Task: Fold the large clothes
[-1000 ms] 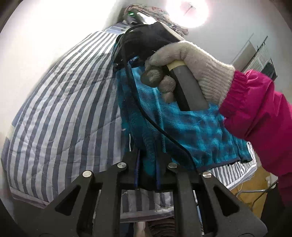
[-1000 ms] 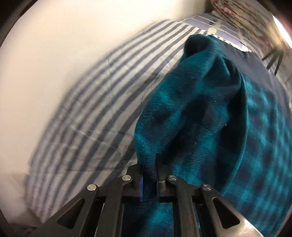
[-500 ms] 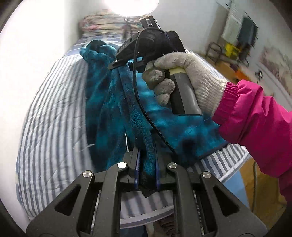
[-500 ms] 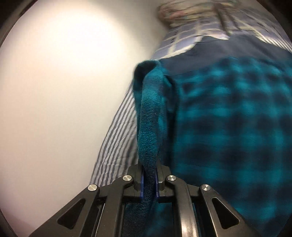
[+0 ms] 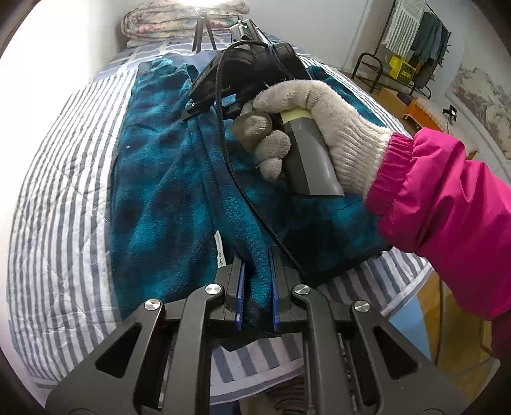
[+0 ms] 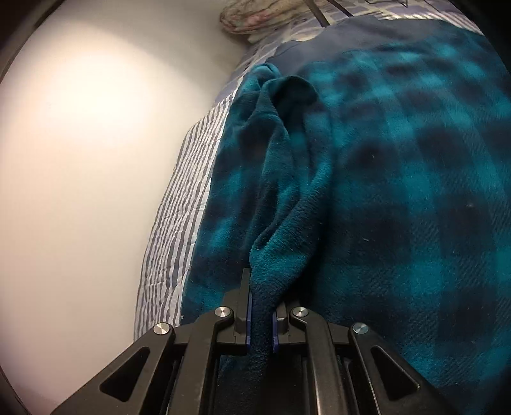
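Observation:
A teal and dark blue plaid fleece garment (image 5: 159, 191) lies spread over the striped bedcover (image 5: 57, 198). My left gripper (image 5: 257, 287) is shut on a folded edge of the fleece near the bed's front edge. In the left wrist view a gloved hand (image 5: 319, 127) with a pink sleeve holds the other gripper tool farther up the garment. My right gripper (image 6: 261, 319) is shut on a raised fold of the same garment (image 6: 399, 191), which fills the right of that view. The held ridge runs between the two grips.
A pale wall (image 6: 95, 159) runs along the bed's left side. A folded floral quilt (image 5: 179, 22) and a tripod (image 5: 202, 38) sit at the head of the bed. A clothes rack (image 5: 412, 48) and an orange box (image 5: 421, 110) stand on the floor at the right.
Both grippers have swung across the bed with the fleece, dragging its edge over the rest of the garment. The cloth now lies lower and flatter on the bedcover.

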### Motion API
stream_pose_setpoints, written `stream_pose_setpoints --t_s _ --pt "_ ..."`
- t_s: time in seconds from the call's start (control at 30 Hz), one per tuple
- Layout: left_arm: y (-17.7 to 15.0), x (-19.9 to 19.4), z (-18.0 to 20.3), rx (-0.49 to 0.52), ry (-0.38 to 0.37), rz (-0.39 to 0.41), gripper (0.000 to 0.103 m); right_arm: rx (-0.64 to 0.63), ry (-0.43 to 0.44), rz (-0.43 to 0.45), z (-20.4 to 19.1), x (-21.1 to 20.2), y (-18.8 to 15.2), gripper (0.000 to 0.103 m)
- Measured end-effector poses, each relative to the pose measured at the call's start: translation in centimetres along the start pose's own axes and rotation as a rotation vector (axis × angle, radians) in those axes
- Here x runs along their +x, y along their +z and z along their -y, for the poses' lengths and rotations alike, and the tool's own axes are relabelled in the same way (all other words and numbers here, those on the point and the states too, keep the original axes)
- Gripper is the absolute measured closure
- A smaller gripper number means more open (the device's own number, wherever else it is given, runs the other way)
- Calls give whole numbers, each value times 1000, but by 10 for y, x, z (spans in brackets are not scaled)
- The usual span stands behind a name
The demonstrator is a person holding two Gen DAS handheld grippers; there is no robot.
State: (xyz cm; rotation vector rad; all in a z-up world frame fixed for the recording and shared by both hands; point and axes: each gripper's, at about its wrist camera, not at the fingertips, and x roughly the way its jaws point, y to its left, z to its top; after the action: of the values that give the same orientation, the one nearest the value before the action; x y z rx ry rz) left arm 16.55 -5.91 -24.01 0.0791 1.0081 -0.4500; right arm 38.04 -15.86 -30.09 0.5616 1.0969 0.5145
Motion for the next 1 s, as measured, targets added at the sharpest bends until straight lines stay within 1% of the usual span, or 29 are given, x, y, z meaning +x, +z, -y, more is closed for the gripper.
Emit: stream_pose_setpoints --t_s 0.03,0.07,0.1,0.17,0.2,0.27,0.3,0.37,0.4,0.43,0.47,0.5,0.57,0.63,0.7,0.8,0.87,0.9,0.97,1.0 --pt "-2 -1 -1 -6 -13 -8 90 -15 -27 -8 -3 -2 1 97" --pt "-4 -3 -1 -13 -34 -10 85 -31 -51 -12 -9 -6 4 94" --pt "-7 -7 -2 -14 -55 -11 85 -36 -62 -12 -13 -9 4 85" --pt "-12 -18 -4 -10 -82 -11 84 -35 -65 -7 -10 -24 3 80" --pt "-17 -30 -8 -11 -111 -6 84 -33 -63 -3 -10 -33 2 75" --pt "-26 -53 -16 -21 -145 12 84 -51 -69 16 -6 -60 -1 74" --pt "-28 -62 -18 -27 -148 23 84 -72 -73 28 -8 -78 -6 73" --pt "-36 -89 -34 -58 -144 63 84 -109 -78 50 -17 -100 -15 72" --pt "-38 -96 -40 -71 -138 76 84 -131 -73 63 -21 -114 -21 72" --pt "-41 -104 -50 -92 -120 93 84 -143 -69 74 -24 -124 -25 72" --pt "-43 -108 -60 -114 -99 103 84 -157 -65 88 -26 -133 -36 72" --pt "-44 -109 -68 -141 -83 108 84 -176 -57 104 -28 -150 -49 72" --pt "-45 -105 -82 -195 -84 108 84 -203 -57 117 -32 -172 -67 72" --pt "-44 -94 -87 -221 -92 92 84 -224 -64 111 -35 -178 -86 72" --pt "-41 -78 -81 -222 -104 64 84 -231 -80 98 -32 -184 -109 72" --pt "-35 -50 -65 -191 -129 19 84 -239 -93 81 -32 -184 -137 72" --pt "-33 -34 -57 -198 -151 -9 84 -230 -77 64 -30 -182 -149 72" --pt "-33 -29 -54 -200 -158 -14 84 -211 -54 47 -26 -178 -156 72" --pt "-30 -17 -49 -202 -175 -24 84 -187 -22 26 -24 -170 -163 72" --pt "-30 -7 -47 -208 -192 -47 84 -182 -7 13 -25 -164 -164 71"
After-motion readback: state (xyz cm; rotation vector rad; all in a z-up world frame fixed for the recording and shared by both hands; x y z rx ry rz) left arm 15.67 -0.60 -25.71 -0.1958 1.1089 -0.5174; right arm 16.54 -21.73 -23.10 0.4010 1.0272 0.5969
